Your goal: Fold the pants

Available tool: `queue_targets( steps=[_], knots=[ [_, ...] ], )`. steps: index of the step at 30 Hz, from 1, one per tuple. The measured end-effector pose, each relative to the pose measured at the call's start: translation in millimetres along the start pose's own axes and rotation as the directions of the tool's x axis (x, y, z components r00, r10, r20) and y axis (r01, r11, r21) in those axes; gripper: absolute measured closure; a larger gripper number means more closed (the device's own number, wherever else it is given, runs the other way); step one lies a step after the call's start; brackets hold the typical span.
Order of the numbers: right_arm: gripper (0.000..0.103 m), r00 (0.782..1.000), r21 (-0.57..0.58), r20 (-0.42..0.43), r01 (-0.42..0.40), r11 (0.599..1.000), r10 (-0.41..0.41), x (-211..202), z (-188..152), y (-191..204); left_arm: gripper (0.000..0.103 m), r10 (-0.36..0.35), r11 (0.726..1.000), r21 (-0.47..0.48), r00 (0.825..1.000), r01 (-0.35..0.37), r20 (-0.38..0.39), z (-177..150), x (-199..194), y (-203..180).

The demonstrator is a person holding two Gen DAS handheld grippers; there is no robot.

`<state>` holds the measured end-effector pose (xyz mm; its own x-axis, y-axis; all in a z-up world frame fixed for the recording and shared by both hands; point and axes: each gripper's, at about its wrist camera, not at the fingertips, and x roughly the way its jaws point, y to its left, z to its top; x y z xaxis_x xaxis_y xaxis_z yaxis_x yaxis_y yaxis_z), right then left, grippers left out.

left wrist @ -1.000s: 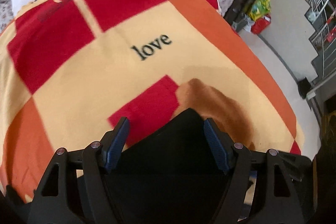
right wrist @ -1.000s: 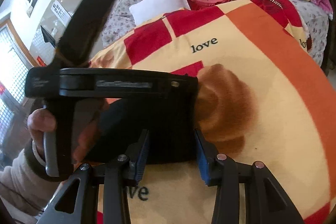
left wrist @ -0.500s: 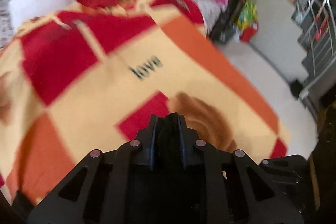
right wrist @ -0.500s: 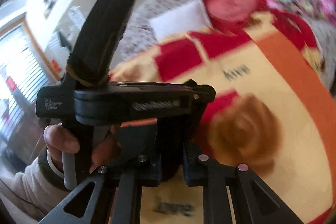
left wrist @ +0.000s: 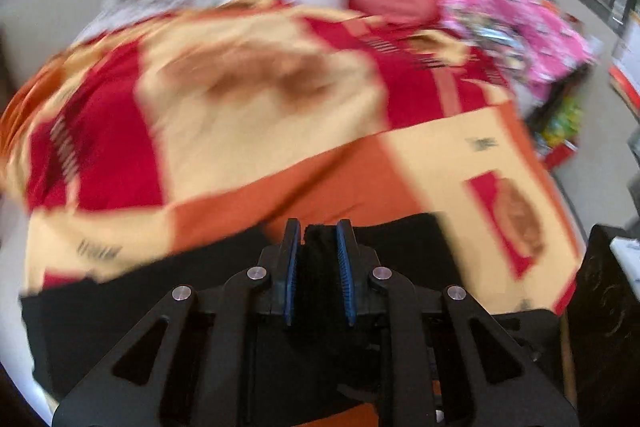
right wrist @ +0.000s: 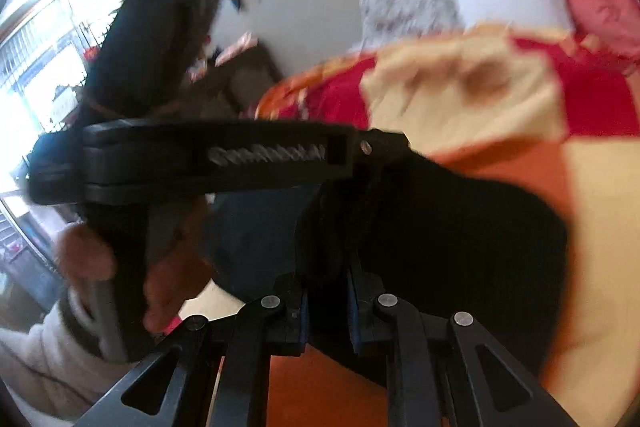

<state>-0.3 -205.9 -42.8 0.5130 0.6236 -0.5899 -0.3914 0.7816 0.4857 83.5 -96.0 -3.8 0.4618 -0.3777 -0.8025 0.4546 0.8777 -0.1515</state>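
Black pants [left wrist: 404, 239] pinched, both hand-held grippers clamped

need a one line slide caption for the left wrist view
Left gripper shut on a bunched edge of black pants above a red, orange and cream blanket, frame motion-blurred.

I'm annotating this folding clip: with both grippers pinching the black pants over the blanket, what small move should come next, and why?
Probably carry the pinched edge across and lay it down. The left gripper and right gripper are both shut on the black pants, which hang partly lifted above the patterned blanket.
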Motion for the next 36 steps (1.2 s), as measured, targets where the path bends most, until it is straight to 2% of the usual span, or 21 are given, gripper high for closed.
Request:
queue_targets(
  steps=[2,4,5,6,8,9,11,14,18,19,22,27,30,32,33,36],
  knots=[
    [0.080,0.995,0.023,-0.097,0.013,1.000,-0.011,22,-2,-2,0.086,0.025,0.999,-0.046,0.999,-0.026,-0.025,-12,5,20],
    [0.076,0.998,0.001,-0.065,-0.019,1.000,0.019,7,-2,5,0.086,0.021,0.996,-0.086,0.999,-0.025,-0.039,-22,3,35],
    [0.075,0.998,-0.001,-0.033,-0.054,0.999,0.054,-13,-1,6,0.086,0.022,0.995,-0.094,0.999,-0.025,-0.031,-26,-1,39],
    [0.074,0.999,0.001,0.004,-0.052,0.999,0.052,-30,0,4,0.086,0.026,0.994,-0.102,0.999,-0.028,-0.019,-28,-7,42],
    [0.072,0.998,-0.004,0.064,0.019,1.000,-0.019,-59,4,-4,0.086,0.018,0.993,-0.114,1.000,-0.017,0.008,-29,-19,40],
    [0.072,0.992,-0.017,0.090,0.096,0.995,-0.094,-72,7,-8,0.086,0.009,0.993,-0.117,1.000,-0.006,0.024,-31,-23,39],
    [0.072,0.960,-0.011,0.111,0.261,0.965,-0.258,-81,13,-23,0.086,0.001,0.993,-0.117,0.999,0.004,0.048,-33,-31,33],
    [0.074,0.956,0.040,0.058,0.286,0.958,-0.287,-65,18,-45,0.086,0.009,0.994,-0.113,0.999,-0.005,0.043,-36,-28,20],
    [0.075,0.927,0.007,-0.031,0.375,0.927,-0.375,-18,21,-67,0.086,0.102,0.990,-0.097,0.995,-0.102,-0.013,-45,0,8],
    [0.076,0.920,-0.007,-0.037,0.390,0.921,-0.390,-9,22,-69,0.083,0.114,0.988,-0.101,0.993,-0.115,-0.017,-48,5,9],
    [0.076,0.908,-0.046,-0.029,0.417,0.908,-0.418,-8,25,-66,0.069,0.146,0.981,-0.130,0.989,-0.144,0.009,-53,8,15],
    [0.076,0.926,-0.061,0.006,0.377,0.924,-0.378,-46,18,-42,0.069,0.111,0.977,-0.184,0.994,-0.108,0.003,-58,4,25],
    [0.076,0.919,-0.094,0.002,0.392,0.915,-0.394,-57,0,-27,0.069,0.108,0.976,-0.193,0.994,-0.105,0.005,-61,0,26],
    [0.076,0.919,-0.102,-0.058,0.384,0.918,-0.391,-46,-16,-28,0.069,0.112,0.975,-0.192,0.994,-0.108,0.010,-64,0,24],
    [0.076,0.909,-0.112,-0.081,0.400,0.910,-0.409,-38,-22,-30,0.069,0.111,0.975,-0.196,0.994,-0.107,0.012,-66,0,24],
    [0.076,0.900,-0.112,-0.061,0.424,0.899,-0.432,-39,-22,-23,0.069,0.100,0.973,-0.211,0.995,-0.096,0.007,-69,-8,23]
  ],
)
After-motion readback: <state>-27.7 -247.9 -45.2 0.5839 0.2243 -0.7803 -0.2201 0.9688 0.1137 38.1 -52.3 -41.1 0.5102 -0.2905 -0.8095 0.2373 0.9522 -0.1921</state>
